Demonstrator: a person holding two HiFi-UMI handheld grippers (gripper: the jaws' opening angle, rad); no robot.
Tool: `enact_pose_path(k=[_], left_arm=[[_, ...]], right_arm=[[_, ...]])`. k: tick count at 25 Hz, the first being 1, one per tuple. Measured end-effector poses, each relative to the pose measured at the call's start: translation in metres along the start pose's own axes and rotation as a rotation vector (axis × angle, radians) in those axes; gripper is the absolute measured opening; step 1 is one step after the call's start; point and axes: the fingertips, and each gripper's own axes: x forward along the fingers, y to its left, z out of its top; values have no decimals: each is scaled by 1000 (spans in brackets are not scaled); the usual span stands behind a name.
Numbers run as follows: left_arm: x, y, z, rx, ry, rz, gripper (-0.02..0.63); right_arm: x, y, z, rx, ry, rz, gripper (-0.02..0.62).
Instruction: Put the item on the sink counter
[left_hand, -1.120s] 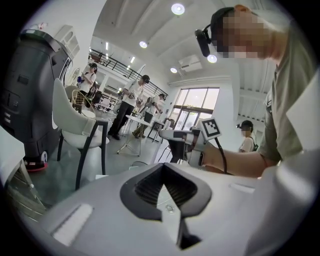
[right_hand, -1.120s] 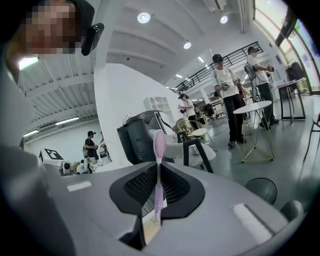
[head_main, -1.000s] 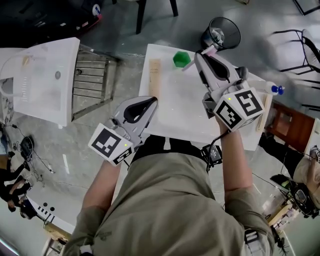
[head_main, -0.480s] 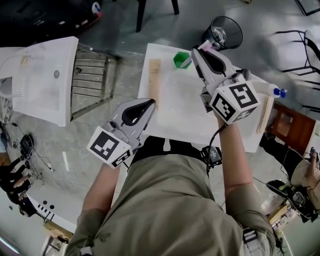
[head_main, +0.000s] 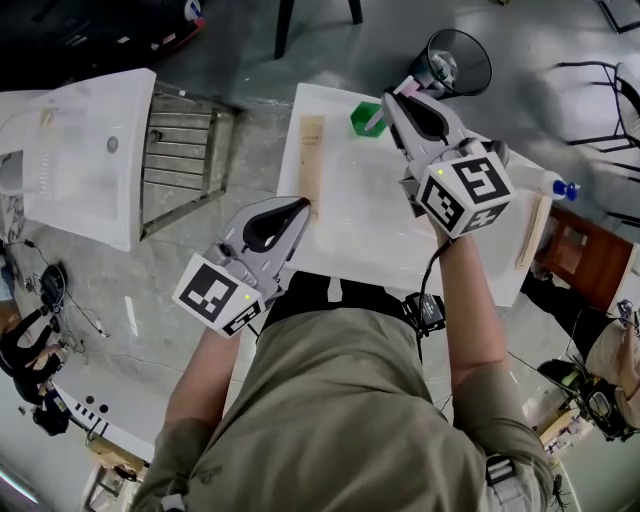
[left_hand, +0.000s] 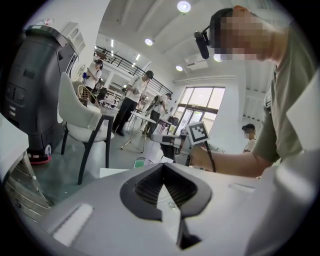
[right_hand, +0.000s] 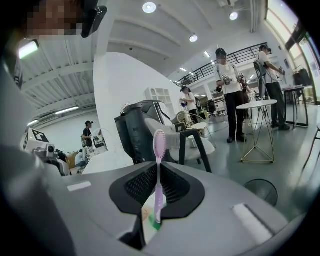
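My right gripper (head_main: 398, 98) is shut on a pink toothbrush (head_main: 408, 88), over the far edge of the white table (head_main: 350, 230). The toothbrush's lower end hangs just beside a green cup (head_main: 364, 117) standing there. In the right gripper view the toothbrush (right_hand: 159, 170) stands upright, pinched between the jaws of the right gripper (right_hand: 158, 172), with the green cup (right_hand: 154, 225) showing below. My left gripper (head_main: 302, 204) is shut and holds nothing, at the table's left edge. The white sink counter (head_main: 80, 150) lies to the far left. In the left gripper view the left gripper (left_hand: 163, 167) shows shut jaws.
A slatted metal rack (head_main: 180, 160) fills the gap between sink counter and table. A long beige box (head_main: 312, 150) lies on the table's left side. A black wastebasket (head_main: 455, 62) stands beyond the table, and a blue-capped bottle (head_main: 562, 187) at its right. People stand in the background.
My right gripper with the toothbrush has shifted slightly left and farther out, closer over the green cup. The left gripper has barely moved.
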Motion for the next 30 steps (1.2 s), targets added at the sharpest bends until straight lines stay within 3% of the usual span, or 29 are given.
enact_pose_path(k=[30], left_arm=[[3,13,-9,-35,-3,-2,6]], right_arm=[[25,-5,-50,-119,140,-16,32]])
